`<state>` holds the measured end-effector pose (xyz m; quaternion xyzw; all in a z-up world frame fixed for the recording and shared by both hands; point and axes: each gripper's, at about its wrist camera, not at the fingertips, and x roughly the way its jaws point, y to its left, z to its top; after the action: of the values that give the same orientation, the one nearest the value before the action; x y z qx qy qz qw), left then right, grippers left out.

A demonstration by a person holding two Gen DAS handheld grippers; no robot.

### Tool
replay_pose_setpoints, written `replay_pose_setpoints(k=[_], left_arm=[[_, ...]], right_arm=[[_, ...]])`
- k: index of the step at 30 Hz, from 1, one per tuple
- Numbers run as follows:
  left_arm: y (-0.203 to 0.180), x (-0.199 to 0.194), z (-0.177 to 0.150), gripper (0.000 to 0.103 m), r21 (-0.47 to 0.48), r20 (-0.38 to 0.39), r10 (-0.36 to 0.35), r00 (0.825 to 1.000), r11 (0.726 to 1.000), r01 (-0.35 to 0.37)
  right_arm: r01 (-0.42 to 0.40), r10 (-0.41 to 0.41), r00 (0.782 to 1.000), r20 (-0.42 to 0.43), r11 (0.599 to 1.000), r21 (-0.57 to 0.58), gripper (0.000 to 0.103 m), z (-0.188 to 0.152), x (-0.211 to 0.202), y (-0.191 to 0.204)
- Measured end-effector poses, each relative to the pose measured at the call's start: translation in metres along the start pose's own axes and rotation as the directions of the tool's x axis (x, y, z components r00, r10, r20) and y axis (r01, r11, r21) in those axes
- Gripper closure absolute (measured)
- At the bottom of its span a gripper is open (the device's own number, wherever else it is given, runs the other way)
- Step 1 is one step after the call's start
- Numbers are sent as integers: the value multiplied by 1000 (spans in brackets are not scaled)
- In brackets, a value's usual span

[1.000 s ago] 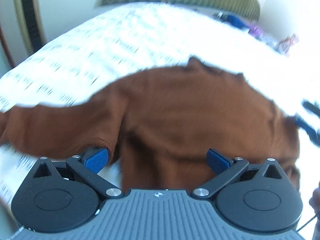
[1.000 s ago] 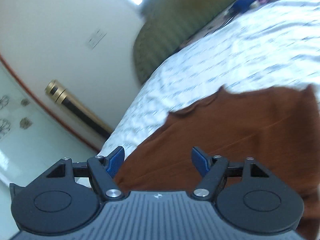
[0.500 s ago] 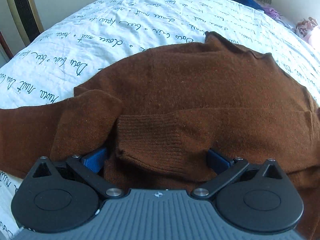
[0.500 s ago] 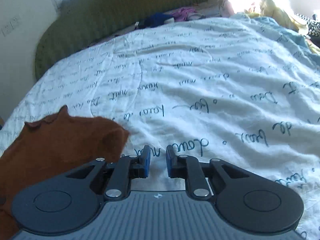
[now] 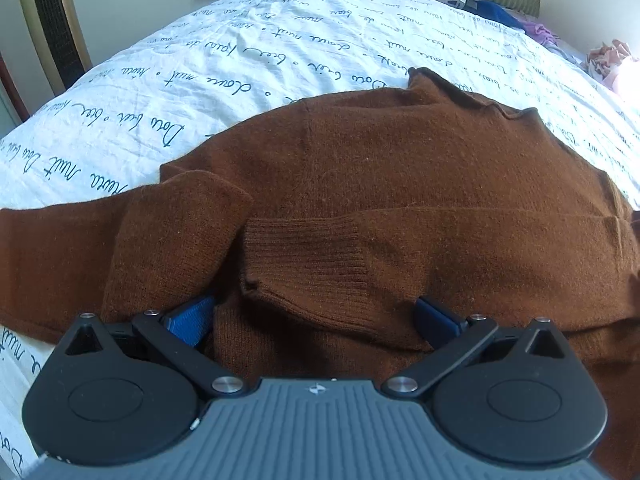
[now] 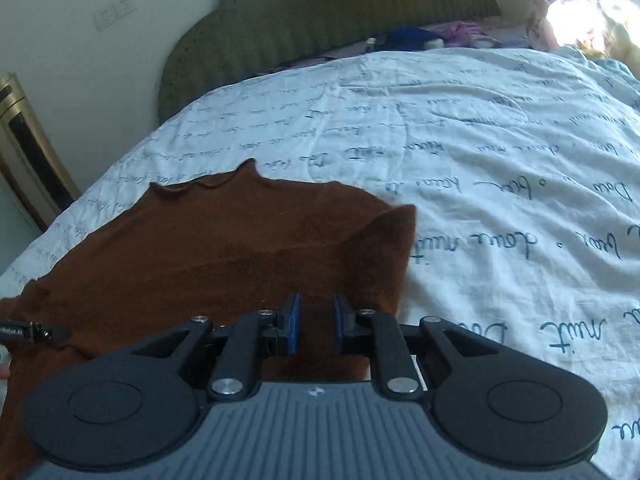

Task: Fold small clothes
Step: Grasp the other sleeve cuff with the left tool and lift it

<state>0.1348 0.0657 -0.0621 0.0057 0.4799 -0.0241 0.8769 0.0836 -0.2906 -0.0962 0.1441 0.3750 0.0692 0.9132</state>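
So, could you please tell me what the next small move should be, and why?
Probably shut the left gripper on the ribbed cuff lying between its open jaws. That sleeve already lies folded across the brown sweater, while the other still trails sideways, unfolded.

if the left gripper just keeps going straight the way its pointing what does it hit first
Most likely the ribbed cuff of the sleeve folded across the brown sweater. It lies right ahead of the open left gripper, between its fingers. Depth is hard to judge here.

Rust-brown sweater (image 5: 400,184) – plain knit, ribbed cuff; white bedsheet (image 5: 248,52) with dark script lettering; olive-green ribbed headboard (image 6: 320,12); blue gripper pads (image 5: 190,318).
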Motion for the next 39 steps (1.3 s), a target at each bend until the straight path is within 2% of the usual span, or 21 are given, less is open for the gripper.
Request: replay_pose_setpoints(k=[1,2,6,7,9,10,12,14,15,17,19,21,24,28,30,33,34,36,37,38,39], left_arm=[[3,-2,0,0,-10,-3,-5,1000,1000,5],[7,-5,-1,0,-22,-7,-14,1000,1000,13],[47,-30,-12,0,-95,27,-22,999,995,25],[61,-37,-15,0,-118,43,-26,999,993,31],[92,-48,-21,0,-174,60,3,998,985,8],[110,-53,-24,0,-214,63,28,998,977,-14],[152,-63,-33,0,-312,93,29,995,950,2],[198,-69,-44,0,-439,135,-3,991,896,63],[224,-70,-50,0,-516,149,-22,989,851,97],[268,-66,-63,0,-651,187,-78,979,737,182],[301,-61,-75,0,-732,254,-152,955,615,293],[320,-60,-84,0,-767,329,-170,929,526,368],[333,-53,-86,0,-779,375,-188,908,467,418],[339,-49,-82,0,-770,448,-151,881,437,466],[343,-45,-83,0,-775,491,-123,863,390,497],[359,-39,-93,0,-792,545,-92,833,267,548],[361,-36,-92,1,-796,542,-99,834,257,548],[365,-36,-88,6,-801,529,-119,841,259,540],[367,-38,-84,12,-806,509,-124,852,279,522],[367,-36,-81,39,-818,477,-130,869,296,493],[370,-31,-80,75,-831,447,-153,882,294,472]], right_arm=[[17,-18,999,-44,999,-39,85,-4,8,5],[44,-45,999,-9,995,-86,84,-7,8,11],[97,-101,994,-43,992,-86,83,1,0,31],[93,-97,994,-43,991,-100,76,2,-2,38],[98,-103,994,-39,988,-116,42,2,-5,52],[99,-102,995,-22,988,-122,10,0,-7,61],[59,-53,998,43,988,-142,4,-5,-18,76],[40,-27,995,99,991,-126,3,-10,-25,89],[54,-38,990,134,992,-111,3,-12,-29,96],[76,-55,984,171,990,-115,1,-17,-35,110],[67,-37,980,196,987,-148,0,-22,-39,119],[87,-48,974,220,981,-173,0,-27,-43,127],[93,-51,975,215,978,-186,0,-33,-44,132],[51,-6,987,158,958,-283,0,-40,-43,139],[76,-19,985,172,941,-330,0,-45,-46,145],[132,-57,976,208,922,-363,0,-51,-50,153],[144,-65,973,223,923,-356,0,-52,-52,153],[120,-48,973,225,940,-321,0,-50,-55,148],[110,-42,973,229,950,-293,1,-48,-57,144],[94,-31,971,237,962,-258,1,-47,-58,140],[82,-28,970,241,972,-221,1,-44,-58,136]])
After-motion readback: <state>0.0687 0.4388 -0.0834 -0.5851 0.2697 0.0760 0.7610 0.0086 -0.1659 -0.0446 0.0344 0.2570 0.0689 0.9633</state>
